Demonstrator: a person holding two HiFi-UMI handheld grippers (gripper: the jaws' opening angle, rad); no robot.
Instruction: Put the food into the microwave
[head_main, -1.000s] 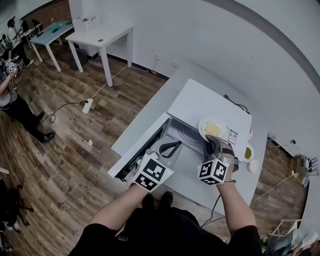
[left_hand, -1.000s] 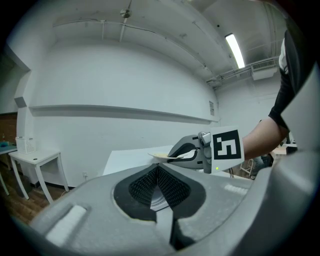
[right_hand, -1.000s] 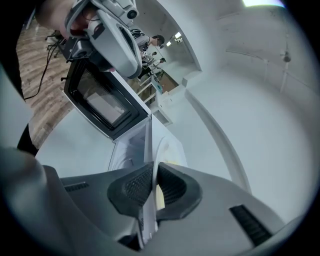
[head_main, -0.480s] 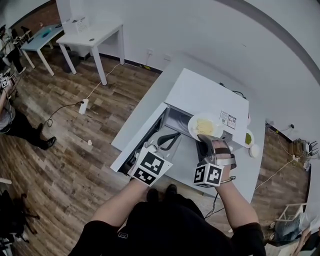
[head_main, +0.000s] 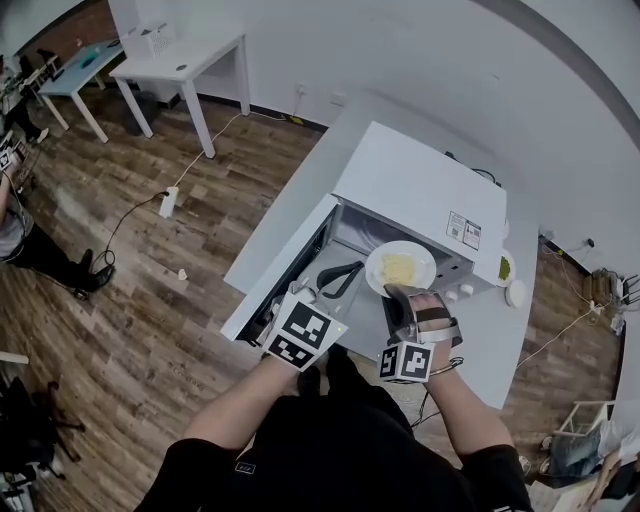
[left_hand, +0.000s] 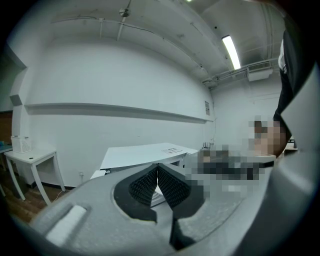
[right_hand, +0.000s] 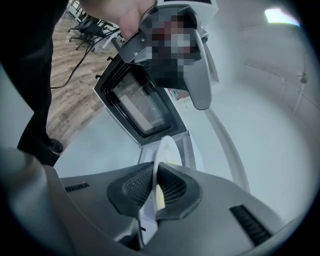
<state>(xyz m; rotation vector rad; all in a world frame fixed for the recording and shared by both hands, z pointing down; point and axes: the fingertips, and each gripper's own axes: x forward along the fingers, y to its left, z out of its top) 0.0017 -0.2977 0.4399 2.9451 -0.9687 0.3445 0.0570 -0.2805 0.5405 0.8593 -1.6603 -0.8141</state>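
White counter (head_main: 285, 225) on wood floor (head_main: 150, 300): right tongs (right_hand: 154, 190) tight on food plate (head_main: 378, 275), left tongs (left_hand: 158, 172) closed.

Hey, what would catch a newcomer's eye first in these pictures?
First, the white plate of yellow food, pinched by its rim in the jaws of the right gripper and held at the microwave's open front. Then the big white microwave itself, with its dark-framed door swung wide open towards the left of the head view.
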